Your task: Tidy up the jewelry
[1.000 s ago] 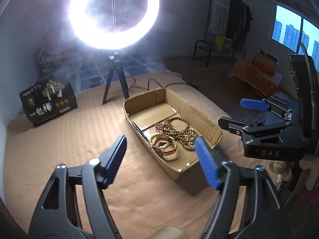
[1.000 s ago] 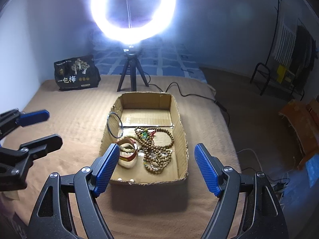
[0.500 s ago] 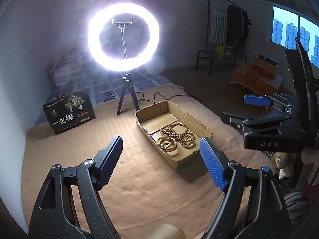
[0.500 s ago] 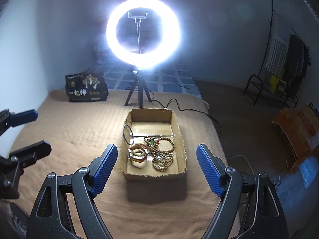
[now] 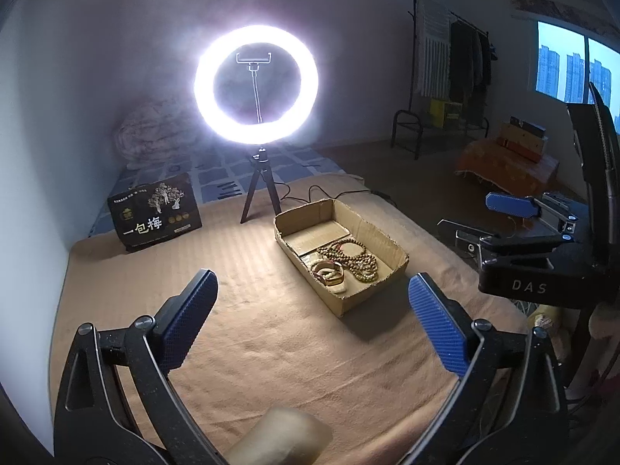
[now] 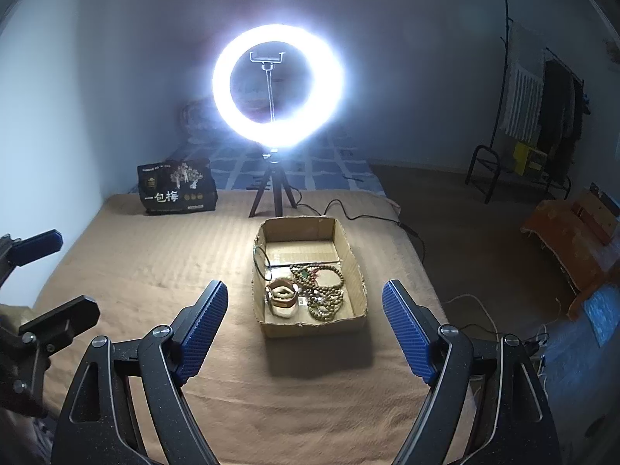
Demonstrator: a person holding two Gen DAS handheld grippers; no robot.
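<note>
A shallow cardboard box (image 6: pixel 356 263) lies on the tan blanket and holds jewelry. Inside are strands of brown wooden beads (image 6: pixel 323 290), a stack of tan and red bangles (image 6: pixel 282 296) and a thin dark hoop (image 6: pixel 260 257) leaning on the left wall. The box (image 5: pixel 391 244), beads (image 5: pixel 354 259) and bangles (image 5: pixel 328 273) also show in the left wrist view. My left gripper (image 5: pixel 314 325) is open and empty, well back from the box. My right gripper (image 6: pixel 304 329) is open and empty, in front of the box's near edge.
A lit ring light (image 6: pixel 277 85) on a small tripod stands behind the box, its cable running right. A black printed bag (image 6: pixel 176 188) stands at the back left. The bed edge falls off at the right, with a clothes rack (image 6: pixel 542 108) beyond.
Both grippers have pulled back and up from the box, which looks smaller and farther now. Both stay open and empty. The jewelry has not moved.
</note>
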